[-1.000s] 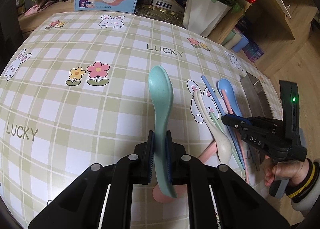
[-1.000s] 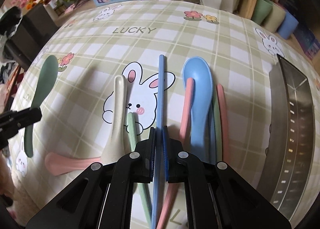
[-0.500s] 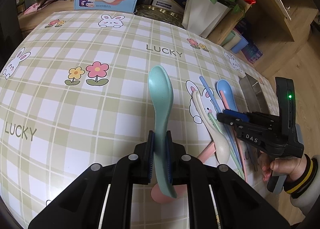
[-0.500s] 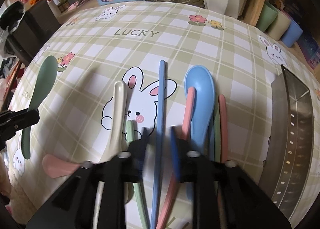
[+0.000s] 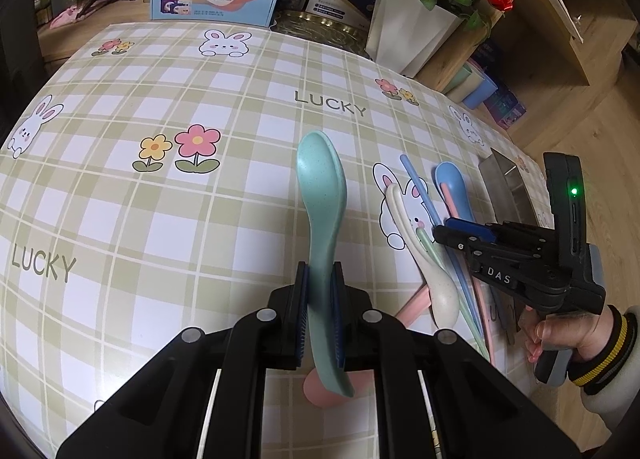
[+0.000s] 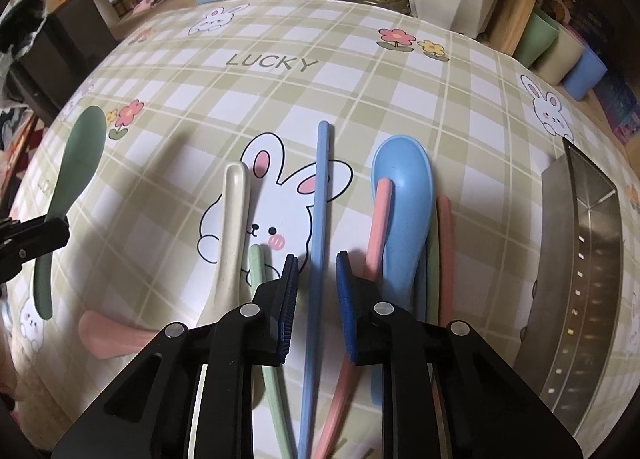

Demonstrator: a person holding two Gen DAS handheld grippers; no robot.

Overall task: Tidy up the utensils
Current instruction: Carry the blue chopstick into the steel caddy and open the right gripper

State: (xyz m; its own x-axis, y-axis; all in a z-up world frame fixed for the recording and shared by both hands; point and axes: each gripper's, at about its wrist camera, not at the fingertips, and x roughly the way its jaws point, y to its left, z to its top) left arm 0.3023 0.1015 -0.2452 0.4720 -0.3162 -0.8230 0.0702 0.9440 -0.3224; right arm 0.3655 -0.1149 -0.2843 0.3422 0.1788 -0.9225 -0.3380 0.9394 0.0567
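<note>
Under the left gripper (image 5: 320, 315), clamped on the green spoon (image 5: 322, 195), a pink spoon (image 5: 320, 395) hides; the right gripper (image 6: 316, 291) gapes astride the blue chopstick (image 6: 320, 211).

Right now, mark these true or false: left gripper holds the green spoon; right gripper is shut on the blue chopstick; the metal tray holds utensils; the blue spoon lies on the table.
1. Left gripper holds the green spoon: true.
2. Right gripper is shut on the blue chopstick: false; it is open, straddling it.
3. Metal tray holds utensils: false; none visible inside.
4. Blue spoon lies on the table: true.
</note>
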